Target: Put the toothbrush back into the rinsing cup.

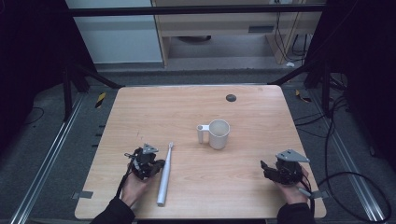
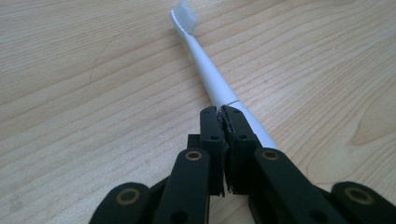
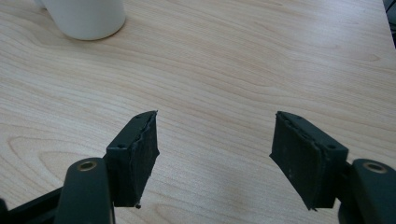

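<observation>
Left hand-held gripper (image 2: 223,112), jaws pressed together, seemingly just beside the toothbrush (image 2: 212,79); right hand-held gripper (image 3: 215,149) spread, cup (image 3: 84,18) at eleven o'clock.

A lab: a wooden table (image 1: 196,107) inside a black metal frame (image 1: 196,10), loose cables (image 1: 336,135) on grey floor.

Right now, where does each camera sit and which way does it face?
High view: above the table's near edge, looking forward and down; both hands, toothbrush, mug.
Left gripper view: on the left tongs, shut beside the toothbrush.
Right gripper view: on the open right tongs, facing the mug.
Shared: the table.
</observation>
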Demonstrator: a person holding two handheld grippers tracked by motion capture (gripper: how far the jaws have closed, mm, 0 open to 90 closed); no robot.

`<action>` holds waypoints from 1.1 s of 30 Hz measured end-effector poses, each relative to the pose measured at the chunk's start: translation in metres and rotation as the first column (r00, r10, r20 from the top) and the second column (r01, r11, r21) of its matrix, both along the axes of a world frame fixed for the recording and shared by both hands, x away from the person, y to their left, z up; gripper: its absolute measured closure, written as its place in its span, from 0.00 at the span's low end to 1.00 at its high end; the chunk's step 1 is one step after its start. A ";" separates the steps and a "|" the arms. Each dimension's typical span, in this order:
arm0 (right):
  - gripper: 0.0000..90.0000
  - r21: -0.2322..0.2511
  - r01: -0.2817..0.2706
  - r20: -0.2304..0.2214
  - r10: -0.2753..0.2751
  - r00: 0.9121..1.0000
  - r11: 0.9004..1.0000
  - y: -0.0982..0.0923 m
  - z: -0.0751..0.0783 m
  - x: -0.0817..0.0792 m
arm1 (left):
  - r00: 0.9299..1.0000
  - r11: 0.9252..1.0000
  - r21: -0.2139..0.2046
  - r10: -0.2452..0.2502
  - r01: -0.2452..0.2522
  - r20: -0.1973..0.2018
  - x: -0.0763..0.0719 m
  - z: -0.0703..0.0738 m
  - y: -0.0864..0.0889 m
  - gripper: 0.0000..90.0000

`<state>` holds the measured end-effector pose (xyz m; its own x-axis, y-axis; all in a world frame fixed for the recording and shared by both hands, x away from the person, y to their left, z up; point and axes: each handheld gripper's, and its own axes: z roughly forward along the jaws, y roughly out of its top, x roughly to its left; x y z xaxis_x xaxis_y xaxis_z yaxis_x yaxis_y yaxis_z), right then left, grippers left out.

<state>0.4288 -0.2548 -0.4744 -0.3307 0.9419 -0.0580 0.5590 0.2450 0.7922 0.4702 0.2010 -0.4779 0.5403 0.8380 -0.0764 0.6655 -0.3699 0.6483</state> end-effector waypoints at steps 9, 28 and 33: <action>0.35 -0.001 -0.001 -0.001 0.001 1.000 1.000 0.000 0.000 0.000 | 1.000 1.000 -0.006 -0.026 0.026 -0.002 0.000 0.000 -0.003 0.96; 0.34 -0.008 0.009 0.002 -0.009 1.000 1.000 -0.003 0.000 -0.001 | 0.994 0.993 0.056 -0.108 0.107 0.015 -0.003 0.036 -0.003 0.52; 0.34 -0.008 0.007 0.003 -0.007 1.000 1.000 -0.004 0.000 -0.001 | 0.992 0.990 0.059 -0.128 0.127 0.004 -0.001 0.047 -0.007 0.46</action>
